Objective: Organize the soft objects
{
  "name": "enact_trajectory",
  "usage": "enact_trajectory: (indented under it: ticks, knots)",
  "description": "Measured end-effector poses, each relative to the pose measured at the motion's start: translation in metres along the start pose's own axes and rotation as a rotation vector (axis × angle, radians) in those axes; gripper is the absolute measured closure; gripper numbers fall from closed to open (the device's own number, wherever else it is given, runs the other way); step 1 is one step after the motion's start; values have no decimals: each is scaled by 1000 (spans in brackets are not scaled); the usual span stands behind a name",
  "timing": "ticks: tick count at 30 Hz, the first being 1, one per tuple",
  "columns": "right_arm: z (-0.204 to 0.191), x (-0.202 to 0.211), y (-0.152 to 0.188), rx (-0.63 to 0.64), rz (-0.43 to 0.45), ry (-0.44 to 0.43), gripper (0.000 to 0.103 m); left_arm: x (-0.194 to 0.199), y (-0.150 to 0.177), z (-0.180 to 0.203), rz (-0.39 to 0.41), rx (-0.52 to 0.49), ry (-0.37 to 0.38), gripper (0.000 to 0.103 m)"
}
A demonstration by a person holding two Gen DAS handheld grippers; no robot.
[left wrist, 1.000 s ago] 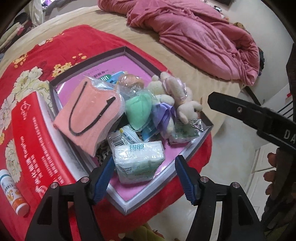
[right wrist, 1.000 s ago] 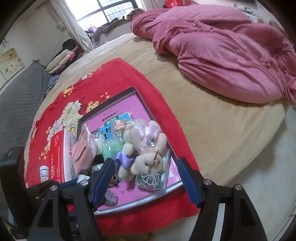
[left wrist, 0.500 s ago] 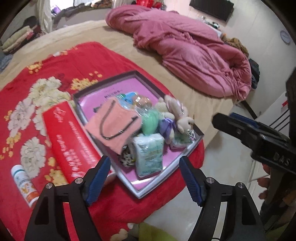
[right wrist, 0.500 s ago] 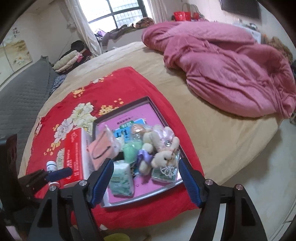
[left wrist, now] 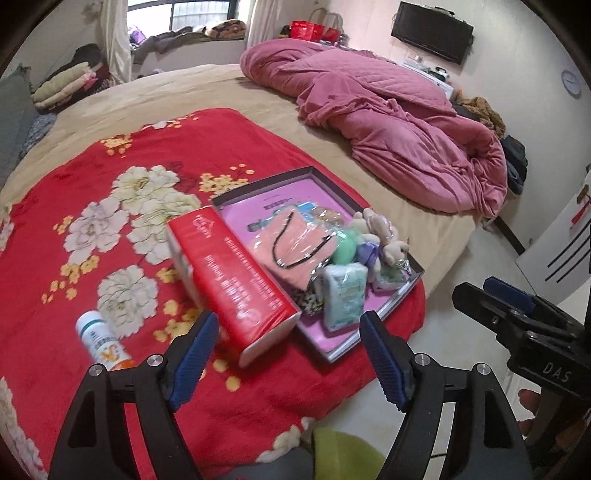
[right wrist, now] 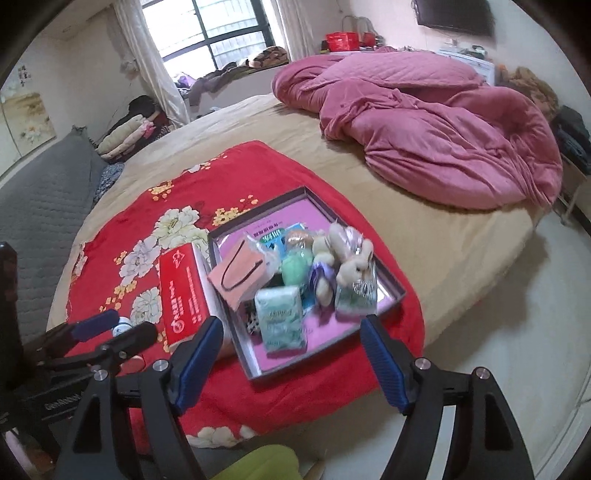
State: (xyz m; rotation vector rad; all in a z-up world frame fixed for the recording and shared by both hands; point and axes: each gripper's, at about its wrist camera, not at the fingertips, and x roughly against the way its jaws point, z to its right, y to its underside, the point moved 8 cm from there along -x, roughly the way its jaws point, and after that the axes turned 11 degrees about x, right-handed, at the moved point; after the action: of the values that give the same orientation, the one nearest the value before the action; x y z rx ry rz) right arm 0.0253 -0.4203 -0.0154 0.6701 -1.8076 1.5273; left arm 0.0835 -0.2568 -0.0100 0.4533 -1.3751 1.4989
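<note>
Both tools, left tool (left wrist: pixel 286 354) and right tool (right wrist: pixel 291 360), wide and empty, jaws just opening, hang clear of the shallow grey pink-lined cardboard tray (right wrist: pixel 388 275), soft plush toys and tissue packs apparently gathered inside.

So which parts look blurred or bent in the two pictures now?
Left wrist view: the red box and white bottle are smeared by motion blur; fisheye curves the bed edge. Right wrist view: sharper, the tissue pack slightly soft; window overexposed.
</note>
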Motion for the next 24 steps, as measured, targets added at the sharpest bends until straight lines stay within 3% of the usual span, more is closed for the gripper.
enact_trajectory:
  ticks: [12, 24]
  knots:
    - [-52, 22, 37, 10, -10, 10, 26, 37, 36, -37, 18, 5, -26, 23]
    - [-67, 29, 56, 17, -19, 74, 26, 51, 62, -51, 20, 11, -49, 23]
